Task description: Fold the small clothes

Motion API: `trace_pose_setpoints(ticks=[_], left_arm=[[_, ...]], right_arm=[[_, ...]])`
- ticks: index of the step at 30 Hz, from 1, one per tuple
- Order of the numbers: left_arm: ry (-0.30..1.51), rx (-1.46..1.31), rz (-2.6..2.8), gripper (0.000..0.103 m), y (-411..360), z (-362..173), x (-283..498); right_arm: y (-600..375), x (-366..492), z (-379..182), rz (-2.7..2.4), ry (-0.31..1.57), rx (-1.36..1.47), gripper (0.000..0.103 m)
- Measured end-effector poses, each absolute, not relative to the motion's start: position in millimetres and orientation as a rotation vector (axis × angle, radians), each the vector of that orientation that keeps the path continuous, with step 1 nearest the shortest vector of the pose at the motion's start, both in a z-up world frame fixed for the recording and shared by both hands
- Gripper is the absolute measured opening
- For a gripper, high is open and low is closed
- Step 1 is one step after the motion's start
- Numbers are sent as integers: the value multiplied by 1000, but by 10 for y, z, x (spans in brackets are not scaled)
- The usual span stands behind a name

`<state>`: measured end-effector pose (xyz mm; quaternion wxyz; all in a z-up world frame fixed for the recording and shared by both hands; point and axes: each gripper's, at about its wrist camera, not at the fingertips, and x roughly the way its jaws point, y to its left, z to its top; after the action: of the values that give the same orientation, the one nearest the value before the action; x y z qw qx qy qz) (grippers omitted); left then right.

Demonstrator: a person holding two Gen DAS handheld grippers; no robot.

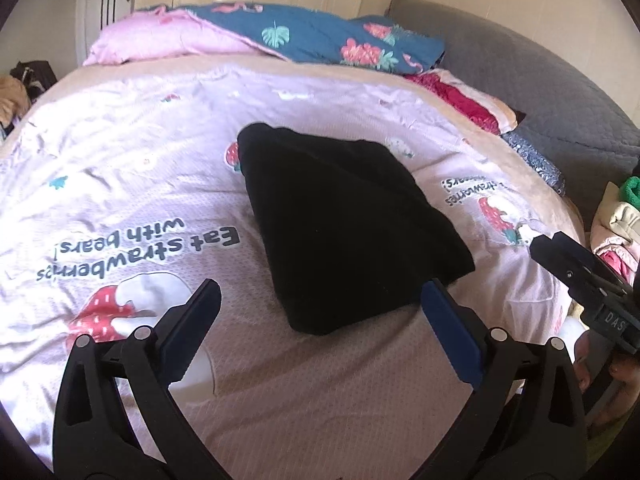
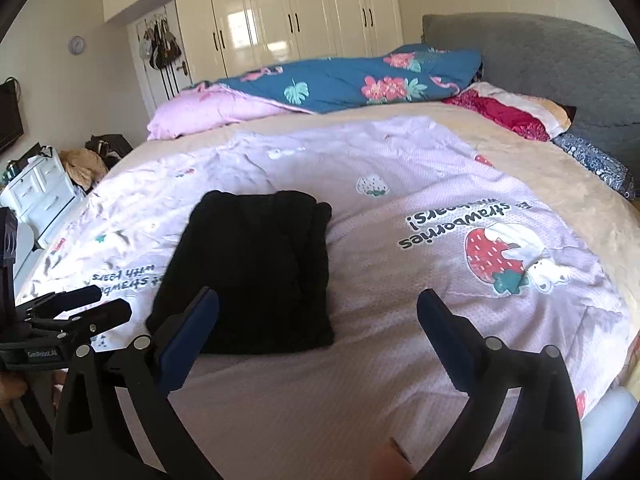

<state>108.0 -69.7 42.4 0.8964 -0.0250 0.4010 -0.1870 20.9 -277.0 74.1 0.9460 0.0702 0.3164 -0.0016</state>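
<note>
- Lying at centre frame in the left wrist view: black garment (image 1: 344, 224), already folded into a compact, roughly rectangular bundle, flat on the pink strawberry-print cover (image 1: 132, 160); in the right wrist view it sits centre-left
- Left gripper (image 1: 320, 312): fingers spread wide apart, holding nothing; its right blue pad (image 1: 450, 328) sits just beside the bundle's near corner, whether touching cannot be told
- Right gripper (image 2: 318, 320): fingers likewise wide apart and empty; its left blue pad (image 2: 188, 336) overlaps the garment's near edge at lower left of that frame, contact uncertain
- Surroundings: blue floral quilt (image 1: 332, 36) and pink pillow (image 1: 160, 40) along the upper frame; grey headboard (image 1: 520, 68) upper right; white wardrobe (image 2: 288, 12) at top of the right wrist view; heap of other clothes (image 1: 612, 224) at the right edge of the left wrist view
- Status, judged: this item looks finished or nearly so
- Risk: a pad dragging across the near edge could snag the top layer and spring the fold open
- Risk: pinching only one layer when lifting would let the bundle unroll
- Risk: the soft, wrinkled cover may bunch up and be gripped together with the garment
</note>
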Motion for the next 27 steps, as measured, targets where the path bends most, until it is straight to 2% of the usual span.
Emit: trace_pose_setpoints(ticks=[17, 27], left_arm=[[747, -84, -349, 94, -364, 339, 504], [796, -55, -302, 94, -323, 33, 363]], right_arm=[[-2371, -465, 635, -29, 516, 54, 99], [-2229, -509, 180, -14, 658, 72, 99]])
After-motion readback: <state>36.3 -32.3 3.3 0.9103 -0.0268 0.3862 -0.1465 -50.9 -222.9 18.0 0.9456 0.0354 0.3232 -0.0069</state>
